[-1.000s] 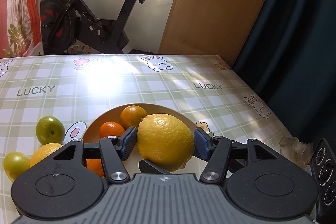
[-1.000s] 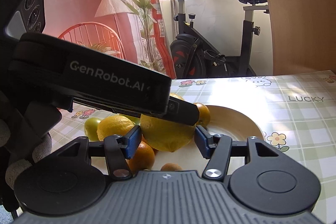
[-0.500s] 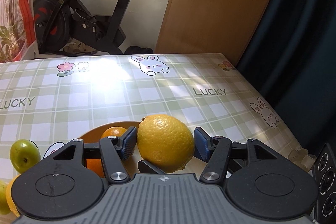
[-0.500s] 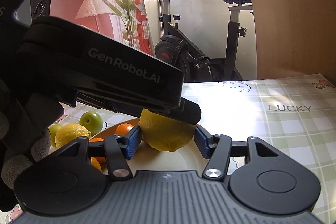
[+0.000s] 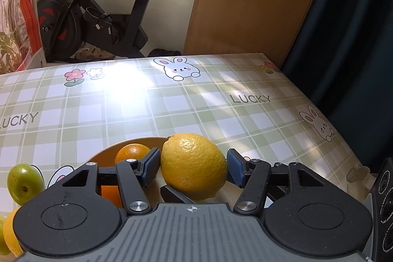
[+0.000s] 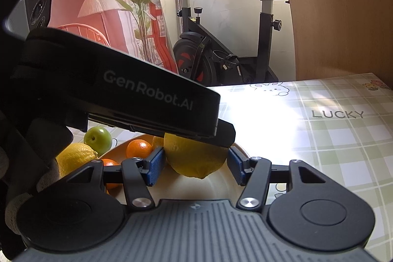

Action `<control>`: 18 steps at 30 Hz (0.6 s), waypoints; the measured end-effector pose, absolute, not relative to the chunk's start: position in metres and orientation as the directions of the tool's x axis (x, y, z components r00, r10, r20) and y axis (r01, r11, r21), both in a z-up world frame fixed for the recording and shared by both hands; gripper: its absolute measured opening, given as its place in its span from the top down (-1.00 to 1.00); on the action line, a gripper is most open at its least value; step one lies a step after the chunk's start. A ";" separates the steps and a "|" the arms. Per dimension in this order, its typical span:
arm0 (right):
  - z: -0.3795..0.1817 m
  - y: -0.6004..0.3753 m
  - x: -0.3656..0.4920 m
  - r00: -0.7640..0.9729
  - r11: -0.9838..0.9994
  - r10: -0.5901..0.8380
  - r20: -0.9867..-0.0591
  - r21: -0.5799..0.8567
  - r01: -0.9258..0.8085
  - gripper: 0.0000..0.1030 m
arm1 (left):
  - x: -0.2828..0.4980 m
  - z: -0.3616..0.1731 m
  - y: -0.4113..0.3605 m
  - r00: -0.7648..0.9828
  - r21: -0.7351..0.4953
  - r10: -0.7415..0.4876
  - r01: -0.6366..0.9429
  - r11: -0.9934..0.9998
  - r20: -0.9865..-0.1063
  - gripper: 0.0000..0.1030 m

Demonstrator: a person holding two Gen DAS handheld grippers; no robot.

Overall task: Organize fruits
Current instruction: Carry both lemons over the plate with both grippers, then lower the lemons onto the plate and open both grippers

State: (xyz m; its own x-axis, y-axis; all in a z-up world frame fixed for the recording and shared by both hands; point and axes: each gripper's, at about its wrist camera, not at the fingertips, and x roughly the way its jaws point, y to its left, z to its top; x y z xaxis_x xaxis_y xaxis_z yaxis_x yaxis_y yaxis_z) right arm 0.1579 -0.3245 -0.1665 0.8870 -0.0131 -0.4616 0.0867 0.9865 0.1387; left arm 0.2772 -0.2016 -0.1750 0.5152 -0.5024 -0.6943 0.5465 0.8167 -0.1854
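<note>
Over the plate [image 5: 103, 154], we now hold the big lemon [image 5: 194, 166] lower in our left gripper [image 5: 192, 167], jaws half-open around it, ready to set down; right gripper [image 6: 194, 165] jaws half-open, hold unclear.

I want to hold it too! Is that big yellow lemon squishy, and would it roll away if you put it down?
Probably firm: the lemon shows no dent where the left tool pinches it. Its dimpled skin likely grips well rather than slipping. Being rounded, it could roll a little if set on the plate.

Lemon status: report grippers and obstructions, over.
Left gripper and right gripper both clamped on lemon. Lemon over plate. Oranges at plate's left; spot below bare.
</note>
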 end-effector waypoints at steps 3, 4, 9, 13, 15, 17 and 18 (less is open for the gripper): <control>-0.168 -0.326 0.159 0.878 0.985 -0.016 -0.478 0.142 0.096 -0.13 | 0.279 -0.178 -0.202 0.513 -0.188 -0.500 0.542 0.819 -0.698 -0.20; -0.169 -0.326 0.160 0.876 0.985 -0.013 -0.483 0.146 0.095 -0.13 | 0.279 -0.178 -0.201 0.510 -0.192 -0.500 0.541 0.819 -0.699 -0.20; -0.170 -0.327 0.163 0.865 0.983 -0.014 -0.501 0.150 0.104 -0.13 | 0.279 -0.178 -0.201 0.511 -0.196 -0.508 0.544 0.816 -0.694 -0.20; -0.171 -0.330 0.161 0.871 0.980 -0.016 -0.491 0.166 0.112 -0.13 | 0.276 -0.176 -0.199 0.513 -0.210 -0.521 0.545 0.812 -0.682 -0.19; -0.171 -0.332 0.159 0.876 0.977 -0.009 -0.482 0.181 0.109 -0.13 | 0.274 -0.175 -0.196 0.520 -0.221 -0.527 0.539 0.813 -0.672 -0.12; -0.171 -0.335 0.160 0.877 0.975 -0.010 -0.480 0.190 0.116 -0.13 | 0.272 -0.172 -0.193 0.526 -0.223 -0.530 0.536 0.814 -0.665 -0.06; -0.171 -0.335 0.160 0.877 0.974 -0.014 -0.481 0.190 0.120 -0.13 | 0.271 -0.172 -0.192 0.529 -0.222 -0.528 0.536 0.815 -0.664 -0.04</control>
